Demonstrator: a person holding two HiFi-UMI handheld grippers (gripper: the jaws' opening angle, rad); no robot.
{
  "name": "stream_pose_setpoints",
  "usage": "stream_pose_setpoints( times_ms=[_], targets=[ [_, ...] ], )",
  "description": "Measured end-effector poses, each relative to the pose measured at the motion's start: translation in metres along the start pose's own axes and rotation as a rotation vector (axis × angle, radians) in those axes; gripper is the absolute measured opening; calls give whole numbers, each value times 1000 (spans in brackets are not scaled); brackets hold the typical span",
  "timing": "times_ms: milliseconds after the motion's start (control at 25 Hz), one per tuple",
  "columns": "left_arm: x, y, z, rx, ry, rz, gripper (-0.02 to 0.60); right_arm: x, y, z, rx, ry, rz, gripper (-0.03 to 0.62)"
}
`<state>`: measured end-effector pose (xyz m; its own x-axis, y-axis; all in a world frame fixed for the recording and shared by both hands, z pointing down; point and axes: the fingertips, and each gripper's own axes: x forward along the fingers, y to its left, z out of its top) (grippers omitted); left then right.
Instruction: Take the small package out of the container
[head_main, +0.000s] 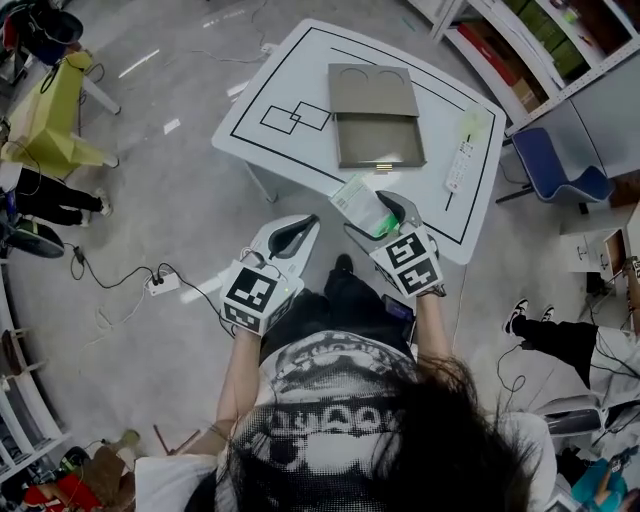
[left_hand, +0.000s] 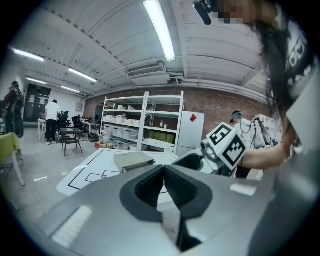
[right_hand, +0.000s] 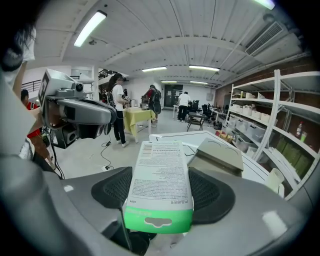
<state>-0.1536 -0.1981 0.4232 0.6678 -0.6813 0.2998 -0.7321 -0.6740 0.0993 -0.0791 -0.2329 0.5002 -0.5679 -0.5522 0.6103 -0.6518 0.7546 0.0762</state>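
Observation:
My right gripper (head_main: 372, 211) is shut on the small package (head_main: 357, 199), a flat white box with a green end, held above the table's near edge. In the right gripper view the small package (right_hand: 159, 185) lies between the black pads, its printed face up. The container (head_main: 374, 115), a grey-brown drawer box with its drawer pulled out, sits mid-table; it also shows as the container (right_hand: 216, 156) and the container (left_hand: 132, 161). My left gripper (head_main: 290, 238) hangs off the table's near left side, shut and empty, pads (left_hand: 152, 187) touching.
The white table (head_main: 290, 70) carries black line markings and a white remote-like strip (head_main: 461, 163) at its right. A blue chair (head_main: 550, 170) stands to the right. Shelving (head_main: 530, 45) lines the far right. Cables and a power strip (head_main: 160, 283) lie on the floor left. People stand around.

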Motion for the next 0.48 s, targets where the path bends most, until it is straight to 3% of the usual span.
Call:
stream_pose_setpoints(
  times_ms=[480],
  targets=[
    [-60, -29, -31, -23, -4, -3, 0, -28, 73, -9, 15, -15, 8, 362]
  ],
)
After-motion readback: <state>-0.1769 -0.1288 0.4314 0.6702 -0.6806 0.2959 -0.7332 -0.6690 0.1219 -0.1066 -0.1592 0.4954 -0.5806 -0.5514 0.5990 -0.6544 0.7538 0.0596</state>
